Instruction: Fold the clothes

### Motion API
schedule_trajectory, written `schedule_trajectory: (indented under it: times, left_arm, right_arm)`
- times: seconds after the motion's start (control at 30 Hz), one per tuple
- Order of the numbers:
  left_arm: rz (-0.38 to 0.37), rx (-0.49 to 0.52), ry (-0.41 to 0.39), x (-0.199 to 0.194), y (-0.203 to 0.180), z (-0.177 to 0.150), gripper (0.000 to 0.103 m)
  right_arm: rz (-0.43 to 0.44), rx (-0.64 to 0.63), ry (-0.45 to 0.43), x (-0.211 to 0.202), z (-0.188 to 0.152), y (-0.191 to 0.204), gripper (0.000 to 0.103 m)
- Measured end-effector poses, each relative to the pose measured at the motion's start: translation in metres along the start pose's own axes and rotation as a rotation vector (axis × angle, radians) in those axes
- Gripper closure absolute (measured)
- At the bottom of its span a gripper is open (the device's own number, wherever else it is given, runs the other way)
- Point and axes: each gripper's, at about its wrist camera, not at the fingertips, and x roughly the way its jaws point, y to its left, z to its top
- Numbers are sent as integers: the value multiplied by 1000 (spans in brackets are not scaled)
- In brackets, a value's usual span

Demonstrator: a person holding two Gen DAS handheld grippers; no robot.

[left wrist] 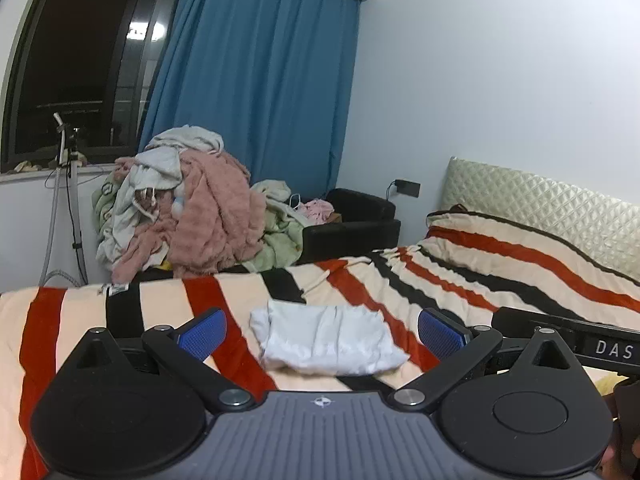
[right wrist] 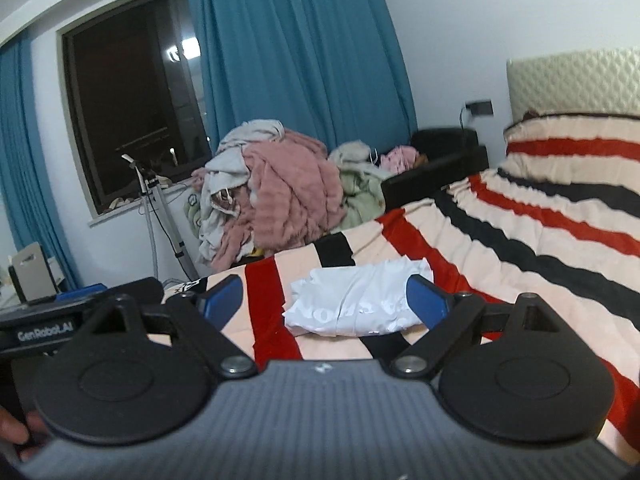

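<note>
On the bed (left wrist: 440, 280) lay a white garment (left wrist: 328, 340), folded compact; both tongs, left (left wrist: 322, 332) and right (right wrist: 324, 300), hovered wide open, holding nothing.

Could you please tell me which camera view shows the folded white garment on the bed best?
The left wrist view: the white garment lies whole between the open fingers. In the right wrist view, the garment is partly covered by a blue finger pad.

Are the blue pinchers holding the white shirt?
No. Both the left gripper and right gripper are open, holding nothing; the folded white garment lies on the striped blanket.
</note>
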Motion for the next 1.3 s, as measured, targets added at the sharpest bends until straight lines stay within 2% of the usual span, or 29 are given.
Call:
schedule_trajectory:
  times: [0.07, 0.23, 0.43, 0.8, 1.3]
  left_arm:
    - [13, -5, 9, 3, 4, -13, 0]
    - [52, 5, 18, 9, 14, -38, 0]
    - [90, 17, 30, 16, 23, -55, 0]
    - [111, 17, 61, 26, 28, -66, 0]
    - [121, 12, 76, 33, 25, -68, 0]
  right_arm:
    - [-3, -14, -18, 0, -13, 4, 13]
    - [-1, -5, 7, 20, -42, 6, 13]
    - [-2, -22, 24, 41, -67, 9, 13]
    - [-26, -62, 31, 51, -85, 9, 13]
    - [-41, -111, 35, 51, -90, 17, 13]
